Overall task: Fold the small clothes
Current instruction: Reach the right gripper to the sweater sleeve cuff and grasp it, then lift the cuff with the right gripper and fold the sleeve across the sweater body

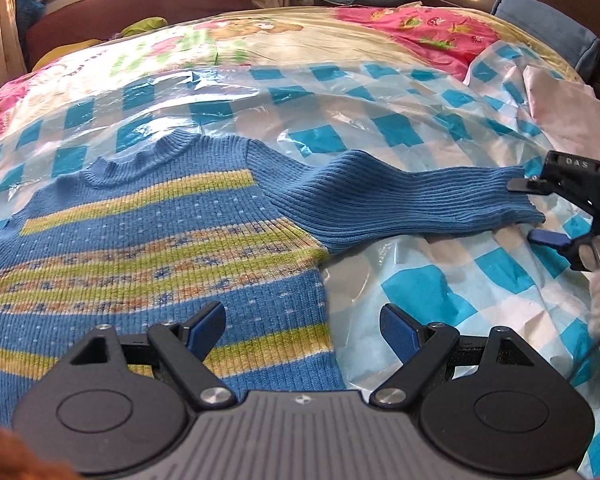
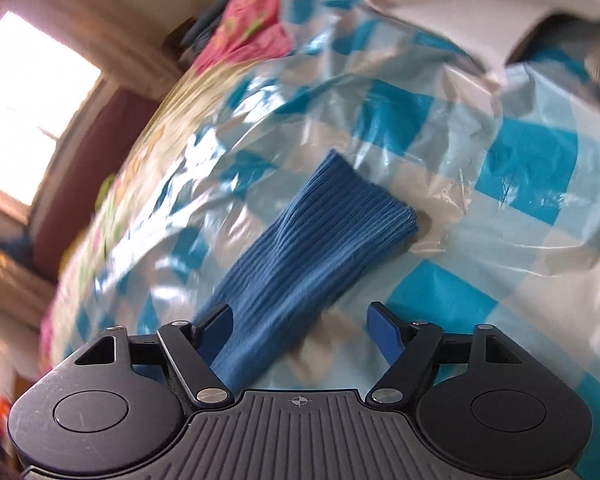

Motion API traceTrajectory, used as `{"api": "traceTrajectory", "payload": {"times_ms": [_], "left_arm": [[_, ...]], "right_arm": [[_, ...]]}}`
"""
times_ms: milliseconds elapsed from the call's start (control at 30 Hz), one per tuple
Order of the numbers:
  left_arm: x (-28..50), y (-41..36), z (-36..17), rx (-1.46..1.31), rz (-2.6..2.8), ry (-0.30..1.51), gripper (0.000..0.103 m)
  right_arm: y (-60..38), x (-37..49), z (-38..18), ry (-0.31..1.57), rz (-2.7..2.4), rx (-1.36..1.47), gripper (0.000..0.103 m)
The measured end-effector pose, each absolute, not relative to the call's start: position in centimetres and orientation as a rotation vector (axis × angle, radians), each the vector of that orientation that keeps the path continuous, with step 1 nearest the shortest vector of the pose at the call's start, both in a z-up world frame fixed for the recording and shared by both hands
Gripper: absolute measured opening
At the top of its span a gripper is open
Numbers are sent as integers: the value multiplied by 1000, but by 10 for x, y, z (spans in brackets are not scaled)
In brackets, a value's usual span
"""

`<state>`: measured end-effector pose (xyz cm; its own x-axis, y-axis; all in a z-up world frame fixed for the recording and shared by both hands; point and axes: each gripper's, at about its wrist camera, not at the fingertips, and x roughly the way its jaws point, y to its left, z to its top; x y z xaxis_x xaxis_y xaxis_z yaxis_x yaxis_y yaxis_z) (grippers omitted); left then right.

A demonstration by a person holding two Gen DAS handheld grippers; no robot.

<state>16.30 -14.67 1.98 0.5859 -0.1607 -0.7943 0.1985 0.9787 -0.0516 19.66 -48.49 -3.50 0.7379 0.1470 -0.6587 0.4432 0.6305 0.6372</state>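
On the bed (image 1: 260, 36), over a crinkled sheet of blue-and-white checked plastic (image 1: 432, 136), a small blue knitted sweater (image 1: 160, 248) lies flat with its collar toward the far side. Yellow-green and patterned bands run across its chest and lower body. Its right sleeve (image 1: 412, 200) stretches out straight to the right, ribbed and plain blue, with the cuff at the far right end.

The left gripper (image 1: 303, 330) hangs just above the near right part of the sweater's body. Its jaws are spread wide and hold nothing: the left one is over the knit near the hem, the right one over bare plastic just beside the sweater's side edge.

The right gripper (image 1: 534, 210) sits at the cuff in the left wrist view, jaws parted, one at the far corner of the cuff and one just off its near corner; contact there cannot be told. In the right wrist view the same gripper (image 2: 300, 326) looks along the sleeve (image 2: 300, 256), which runs between its released jaws, closer to the left one, and the picture is blurred.

A pale cloth (image 1: 560, 100) lies crumpled at the far right on the plastic.
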Motion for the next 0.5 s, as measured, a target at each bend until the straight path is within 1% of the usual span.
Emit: {"api": "traceTrajectory", "payload": {"times_ms": [100,167,233,267,333,367,433,500], "left_arm": [[162,-147,19,41,-211,928,88],[160,-146,19,40,-209,929,88],[157,-145,20,40,-207,928,88],[155,-144,21,41,-205,926,88],[152,-144,23,46,-201,923,88],[151,-143,25,48,-199,921,88],[147,-141,28,49,-195,909,88],[143,-137,32,48,-190,896,88]], "right_arm": [[-491,200,-43,726,-209,957,68],[-494,202,-47,713,-217,982,62],[-494,205,-50,704,-224,996,49],[-495,206,-50,701,-223,1002,46],[-496,209,-51,694,-209,1024,32],[-497,209,-51,695,-215,1036,28],[-499,207,-48,686,-214,1052,14],[-498,200,-38,643,-177,1054,11]]}}
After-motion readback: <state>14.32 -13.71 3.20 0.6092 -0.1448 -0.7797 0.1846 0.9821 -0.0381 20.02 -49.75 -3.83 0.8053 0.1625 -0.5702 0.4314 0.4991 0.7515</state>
